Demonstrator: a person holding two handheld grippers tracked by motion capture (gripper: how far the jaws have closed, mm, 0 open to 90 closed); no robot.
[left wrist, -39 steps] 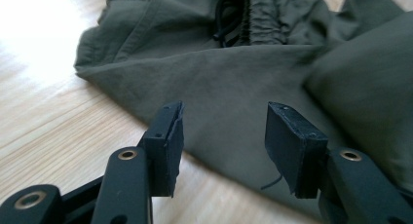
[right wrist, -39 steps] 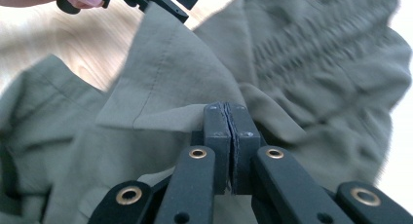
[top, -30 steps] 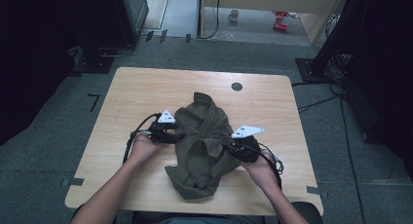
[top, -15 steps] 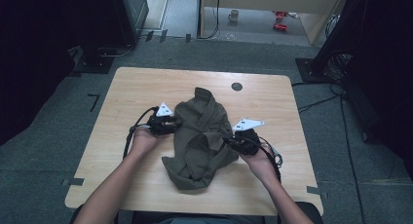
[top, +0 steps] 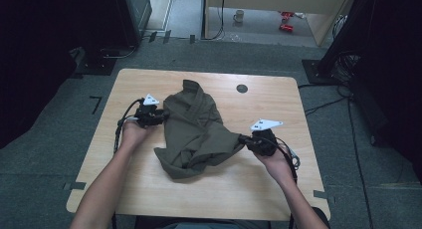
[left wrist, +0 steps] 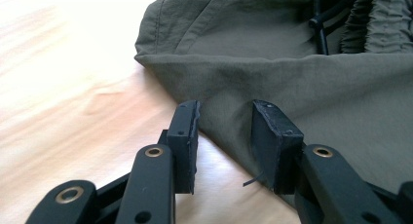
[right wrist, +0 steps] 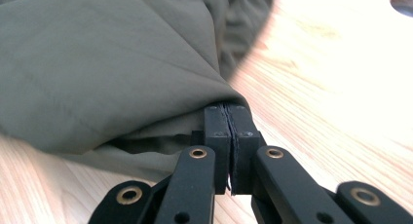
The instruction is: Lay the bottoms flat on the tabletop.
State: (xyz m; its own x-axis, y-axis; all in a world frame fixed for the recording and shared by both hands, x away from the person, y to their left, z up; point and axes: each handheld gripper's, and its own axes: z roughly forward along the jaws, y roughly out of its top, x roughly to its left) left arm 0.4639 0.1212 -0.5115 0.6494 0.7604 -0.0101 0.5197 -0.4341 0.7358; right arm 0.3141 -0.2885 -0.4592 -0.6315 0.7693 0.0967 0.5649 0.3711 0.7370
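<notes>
Right gripper now farther right than half second ago, dragging corner of olive garment outward; left gripper shifted left, off cloth edge. Right jaws clenched on fabric fold, tight, cloth bunched at pads. Left jaws parted, straddling hem, not yet biting. Garment lies mid-table, crumpled, upper part reaching far edge near dark round hole. Judgement: spreading barely begun. One corner tensioned; left grip, flattening, any folding all remain.
</notes>
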